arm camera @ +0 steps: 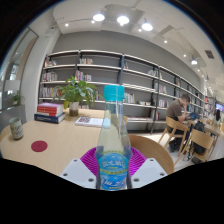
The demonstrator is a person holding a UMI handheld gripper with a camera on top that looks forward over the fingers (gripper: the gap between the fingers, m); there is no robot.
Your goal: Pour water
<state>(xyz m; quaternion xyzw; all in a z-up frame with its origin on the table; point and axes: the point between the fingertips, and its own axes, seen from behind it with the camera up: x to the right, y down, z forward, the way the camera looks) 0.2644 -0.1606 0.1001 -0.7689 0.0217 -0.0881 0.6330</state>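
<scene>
A clear plastic water bottle (113, 140) with a blue cap and a blue label stands upright between my fingers. My gripper (113, 163) is shut on the bottle's lower body, with the magenta pads (91, 158) pressed against both its sides. The bottle is held above the light wooden table (60, 138). A red round coaster (39, 146) lies on the table to the left. No cup shows in this view.
A potted plant (76, 93) and a stack of books (49, 111) stand at the table's far left. A dark bottle (16, 128) stands at the left edge. Long bookshelves (130, 80) fill the back wall. A person (178, 108) sits at chairs and tables on the right.
</scene>
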